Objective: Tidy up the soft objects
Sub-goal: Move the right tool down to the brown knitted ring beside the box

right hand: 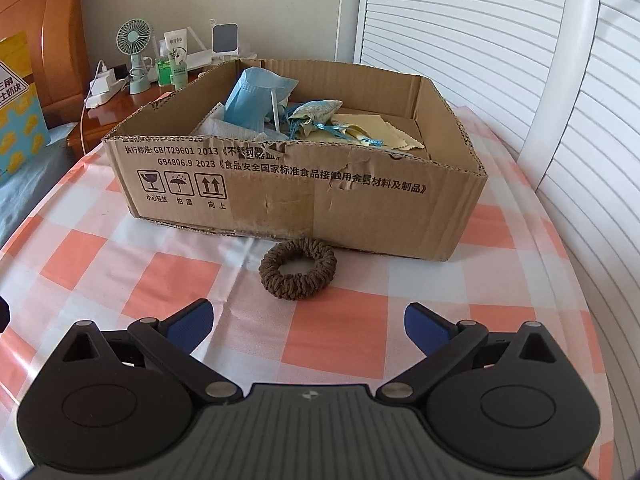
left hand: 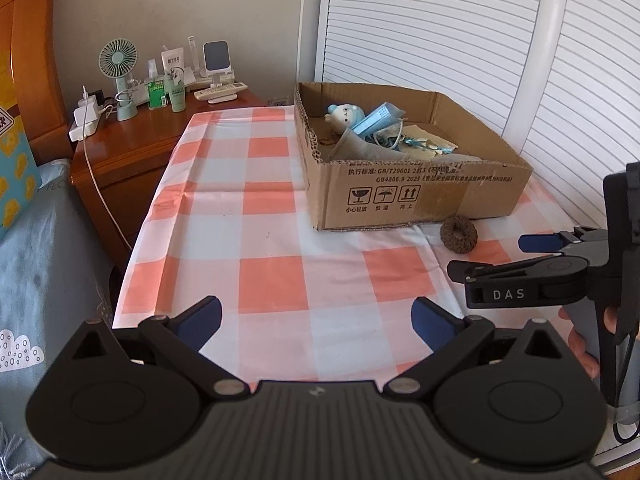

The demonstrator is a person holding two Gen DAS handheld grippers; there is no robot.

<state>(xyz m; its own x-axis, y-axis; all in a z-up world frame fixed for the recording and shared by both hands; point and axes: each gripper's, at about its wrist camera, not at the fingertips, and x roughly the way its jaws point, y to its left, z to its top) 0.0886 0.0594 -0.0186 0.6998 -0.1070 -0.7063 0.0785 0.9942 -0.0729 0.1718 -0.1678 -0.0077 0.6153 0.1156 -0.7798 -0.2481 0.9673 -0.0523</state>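
A: What sits around the cardboard box (right hand: 280, 200)?
B: A brown knitted scrunchie (right hand: 298, 270) lies on the checked worktop (right hand: 120, 264) just in front of it. Nothing lies between the scrunchie and the right gripper (right hand: 306, 326).
A: Any writing?
B: "GB4806.9 2023" on the box wall; "DAS" on the right gripper.
A: Inside?
B: Blue face mask (right hand: 256, 98), yellow cloth (right hand: 400, 138), a plush toy (left hand: 346, 114).
A: Jaws?
B: Both spread wide, left gripper (left hand: 316, 320) too, holding nothing.

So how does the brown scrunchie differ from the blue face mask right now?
The brown scrunchie lies on the checked cloth outside the cardboard box, just before its front wall; the blue face mask sits inside it, propped on other items. The scrunchie is a knitted ring; the mask is a crumpled pleated sheet. Neither is held by a gripper.
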